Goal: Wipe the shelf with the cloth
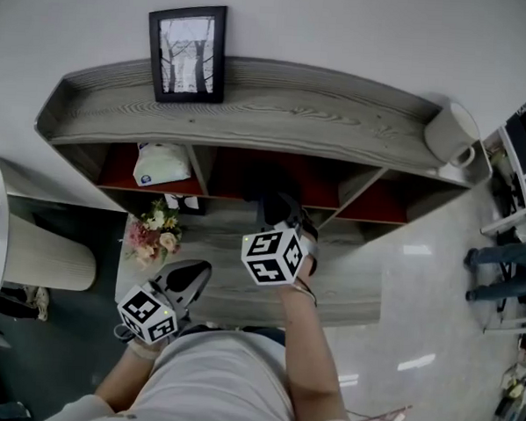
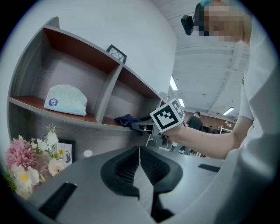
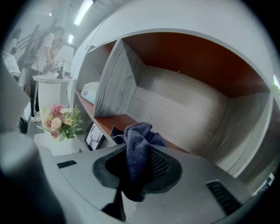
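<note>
The shelf is grey wood with red-brown compartments. A dark blue cloth is bunched between the jaws of my right gripper, which is shut on it. The cloth's far end rests on the front edge of the middle compartment's floor. In the left gripper view the same cloth lies on that ledge with the right gripper right behind it. My left gripper is shut and empty, held low by the person's body, away from the shelf.
A white packet lies in the left compartment. A vase of pink and white flowers and a small framed picture stand on the lower level. On the shelf top are a picture frame and a white mug.
</note>
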The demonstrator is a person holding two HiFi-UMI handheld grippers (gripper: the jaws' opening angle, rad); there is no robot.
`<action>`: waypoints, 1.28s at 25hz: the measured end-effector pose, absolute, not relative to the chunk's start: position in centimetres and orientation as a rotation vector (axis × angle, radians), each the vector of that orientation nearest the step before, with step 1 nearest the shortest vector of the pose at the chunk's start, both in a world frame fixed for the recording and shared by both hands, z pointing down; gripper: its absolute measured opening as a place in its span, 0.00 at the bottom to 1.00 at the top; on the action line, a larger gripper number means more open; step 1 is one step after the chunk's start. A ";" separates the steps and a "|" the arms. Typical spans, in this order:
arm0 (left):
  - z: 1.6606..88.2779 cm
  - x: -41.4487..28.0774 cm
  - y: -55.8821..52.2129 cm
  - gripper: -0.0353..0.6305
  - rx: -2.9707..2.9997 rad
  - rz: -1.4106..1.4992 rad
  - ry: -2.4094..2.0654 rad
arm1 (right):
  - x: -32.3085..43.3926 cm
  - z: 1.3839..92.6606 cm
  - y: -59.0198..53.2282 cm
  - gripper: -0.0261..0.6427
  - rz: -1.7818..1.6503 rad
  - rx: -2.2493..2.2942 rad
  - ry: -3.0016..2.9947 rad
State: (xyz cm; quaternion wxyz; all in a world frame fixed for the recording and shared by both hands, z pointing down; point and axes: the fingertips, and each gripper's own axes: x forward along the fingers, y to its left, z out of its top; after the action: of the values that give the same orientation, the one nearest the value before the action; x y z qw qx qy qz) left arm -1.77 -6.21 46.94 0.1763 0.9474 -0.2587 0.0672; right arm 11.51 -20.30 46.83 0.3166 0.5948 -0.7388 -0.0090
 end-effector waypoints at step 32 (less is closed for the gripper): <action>47.6 1.1 -6.4 0.08 2.691 0.223 -0.646 | 20.9 45.2 -18.0 0.33 0.179 1.884 -1.954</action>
State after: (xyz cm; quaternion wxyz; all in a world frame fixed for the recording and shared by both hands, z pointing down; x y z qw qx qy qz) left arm 1.09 -6.40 47.58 0.1816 0.9531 -0.2290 0.0789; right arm 20.88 -18.02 45.20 0.2093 0.6773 -0.7023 0.0645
